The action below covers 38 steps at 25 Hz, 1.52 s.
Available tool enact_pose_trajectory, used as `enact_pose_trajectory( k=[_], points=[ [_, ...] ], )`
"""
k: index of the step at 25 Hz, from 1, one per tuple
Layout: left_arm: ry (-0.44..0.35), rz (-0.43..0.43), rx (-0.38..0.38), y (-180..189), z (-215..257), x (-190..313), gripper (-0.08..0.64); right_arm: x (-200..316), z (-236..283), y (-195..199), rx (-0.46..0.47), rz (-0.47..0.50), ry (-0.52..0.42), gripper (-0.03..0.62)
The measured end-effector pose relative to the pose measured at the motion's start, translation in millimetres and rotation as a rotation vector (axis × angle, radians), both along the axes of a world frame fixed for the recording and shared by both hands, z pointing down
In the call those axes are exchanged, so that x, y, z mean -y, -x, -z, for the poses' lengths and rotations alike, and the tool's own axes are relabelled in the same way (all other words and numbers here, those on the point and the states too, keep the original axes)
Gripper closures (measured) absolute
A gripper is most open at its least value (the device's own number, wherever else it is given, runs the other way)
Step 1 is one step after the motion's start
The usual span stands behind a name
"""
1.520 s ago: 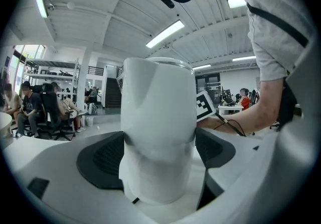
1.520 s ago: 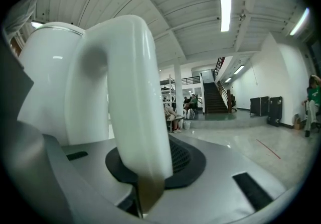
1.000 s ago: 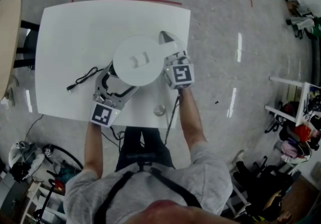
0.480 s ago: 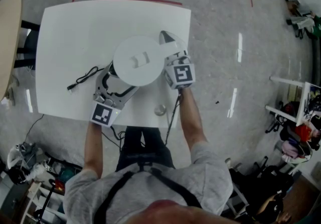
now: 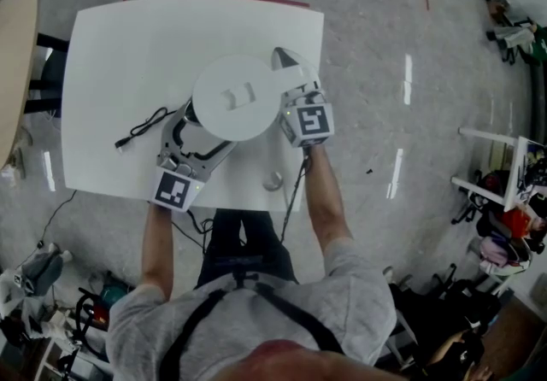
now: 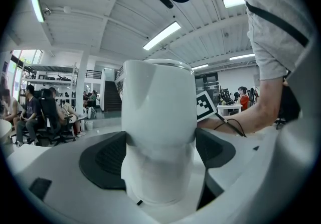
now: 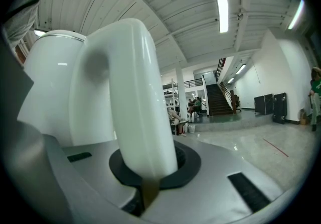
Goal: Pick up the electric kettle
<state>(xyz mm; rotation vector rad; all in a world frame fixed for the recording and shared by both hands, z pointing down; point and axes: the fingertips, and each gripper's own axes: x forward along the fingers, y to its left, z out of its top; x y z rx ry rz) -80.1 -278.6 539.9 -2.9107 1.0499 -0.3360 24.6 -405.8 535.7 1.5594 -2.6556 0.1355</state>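
The kettle [image 5: 235,99] is at centre frame. The left gripper [image 6: 159,155] clamps its body, one pad on each side. The right gripper [image 7: 148,168] is closed tight on the handle [image 7: 125,92].

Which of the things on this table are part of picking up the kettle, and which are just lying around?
Part of the job:
- electric kettle
- right gripper, shut on its handle
- left gripper, pads against its body

Just lying about:
- black cord
- small round object
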Motion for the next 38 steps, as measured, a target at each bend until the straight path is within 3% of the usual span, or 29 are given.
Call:
enact_pose_trajectory(
  k=[18,23,38],
  points=[
    [-0.036,-0.002,-0.029,11.0,64.8,-26.6,0.124,-30.2,70.2,11.5,-0.018,0.006,-0.043,0.591],
    [-0.045,-0.012,-0.025,12.3,84.8,-41.3,0.124,-44.8,98.5,12.7,0.039,-0.015,-0.066,0.591],
    [-0.038,-0.051,-0.032,11.5,108.7,-76.7,0.124,-86.2,115.4,3.9,0.024,-0.063,-0.030,0.591]
  ],
)
